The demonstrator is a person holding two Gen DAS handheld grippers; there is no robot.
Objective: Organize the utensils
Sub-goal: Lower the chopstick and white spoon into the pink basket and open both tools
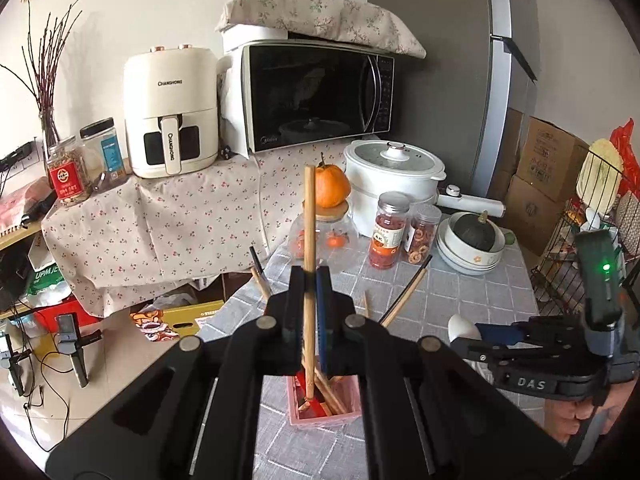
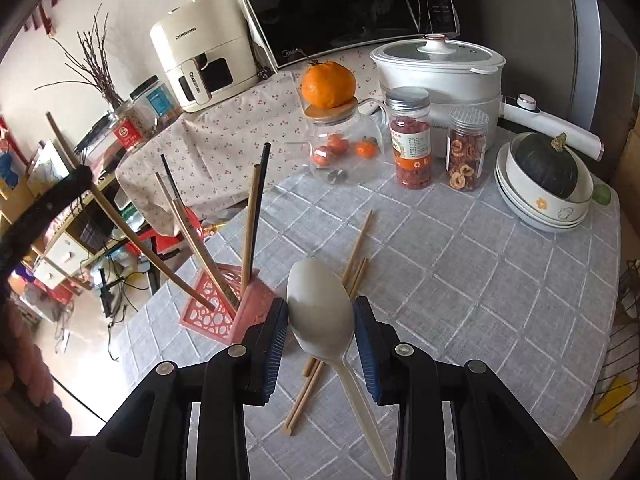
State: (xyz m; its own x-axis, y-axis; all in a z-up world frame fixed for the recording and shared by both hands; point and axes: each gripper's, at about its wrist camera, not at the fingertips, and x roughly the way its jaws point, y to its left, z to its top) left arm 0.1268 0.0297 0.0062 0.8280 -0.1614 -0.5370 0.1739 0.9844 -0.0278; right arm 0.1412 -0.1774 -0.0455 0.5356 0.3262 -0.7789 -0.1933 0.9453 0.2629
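My left gripper (image 1: 311,276) is shut on a wooden chopstick (image 1: 309,240), upright, its lower end inside the pink utensil holder (image 1: 344,416), which holds several more chopsticks. In the right wrist view the holder (image 2: 208,312) stands at the table's left edge with chopsticks (image 2: 250,224) leaning in it. My right gripper (image 2: 320,316) is open around the bowl of a white spoon (image 2: 320,304) that lies on the grey cloth. Loose wooden chopsticks (image 2: 356,252) lie under and beyond the spoon.
At the back of the table (image 2: 480,280) stand a glass teapot with an orange on its lid (image 2: 344,148), two snack jars (image 2: 412,140), a white cooker (image 2: 440,64) and stacked bowls holding a dark squash (image 2: 544,184). A wire rack (image 1: 580,248) stands to the right.
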